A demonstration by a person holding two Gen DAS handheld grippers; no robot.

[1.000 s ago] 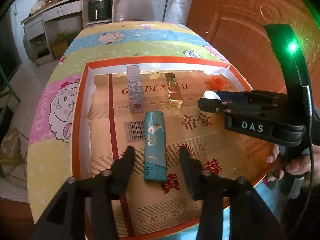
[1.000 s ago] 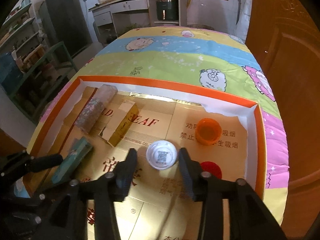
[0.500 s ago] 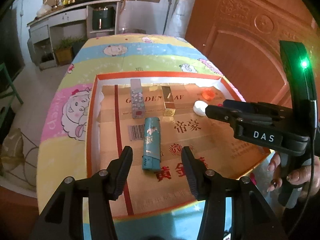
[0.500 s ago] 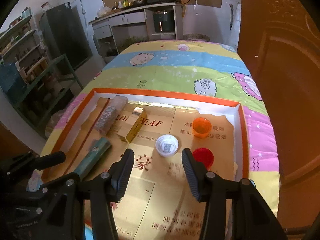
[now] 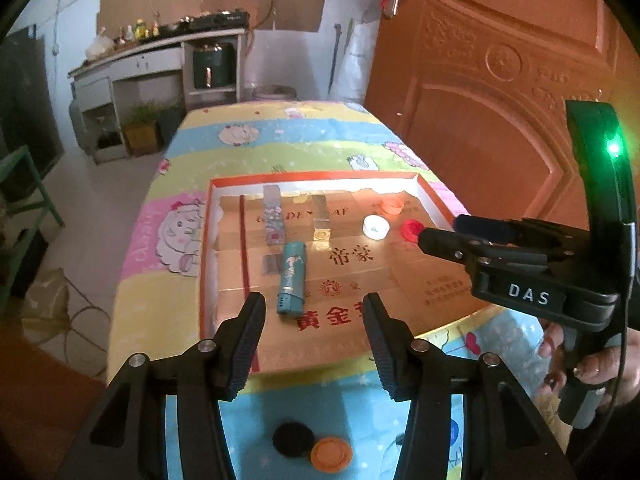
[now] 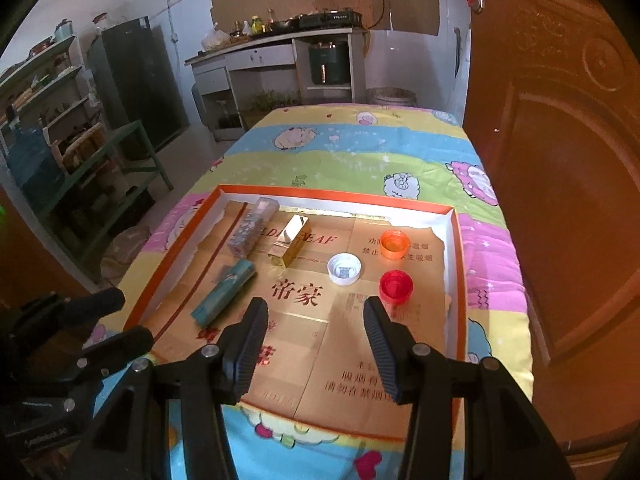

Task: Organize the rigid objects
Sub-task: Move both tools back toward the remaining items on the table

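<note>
Both grippers, left gripper [image 5: 313,312] and right gripper [image 6: 316,318], hover empty, jaws apart, lower frame; teal lighter [image 5: 291,282], caps, perhaps a black cap [image 5: 293,438], beyond.

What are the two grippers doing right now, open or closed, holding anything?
Left gripper: open, holding nothing.
Right gripper: open, holding nothing.

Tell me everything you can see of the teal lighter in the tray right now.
The teal lighter is a slim, flat, rectangular body with a pale bird-and-flower print and rounded edges; the finish looks glossy. It lies flat on the printed cardboard lining of the orange-rimmed tray, near the left side, long axis running roughly front to back, slotted end toward the cameras. Nothing touches it but the cardboard; the patterned box and gold box lie apart beyond it. Both grippers are open and clear of it.
</note>
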